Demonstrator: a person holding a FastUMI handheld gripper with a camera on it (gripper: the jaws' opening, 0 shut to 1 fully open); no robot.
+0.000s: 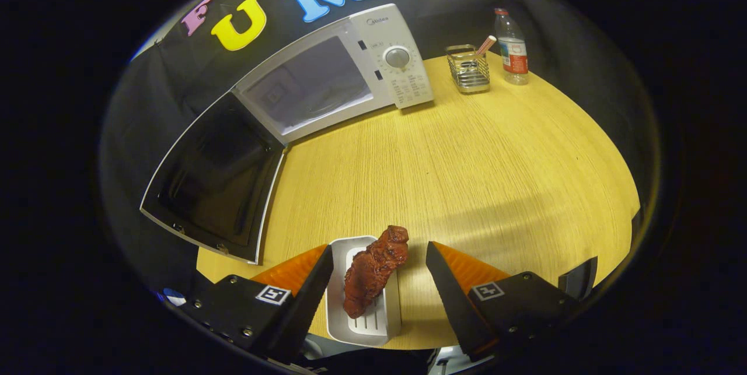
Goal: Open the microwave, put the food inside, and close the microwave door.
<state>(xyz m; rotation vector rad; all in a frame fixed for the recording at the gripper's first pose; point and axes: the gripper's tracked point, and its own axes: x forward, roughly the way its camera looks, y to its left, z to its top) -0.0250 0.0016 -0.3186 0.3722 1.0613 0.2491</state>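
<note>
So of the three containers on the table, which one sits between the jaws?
The white tray holding the brown food. The wire basket and water bottle stand far beyond the open gripper, beside the microwave.

The table (467, 153) looks like smooth wood. The microwave (350, 72) is shiny plastic. The basket (468, 69) is shiny metal wire.

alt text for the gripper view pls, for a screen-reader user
The gripper is open, its fingers either side of a white tray holding a reddish-brown piece of meat on a wooden table. Beyond stands a white microwave, door swung open, with a wire holder and water bottle nearby.
</note>
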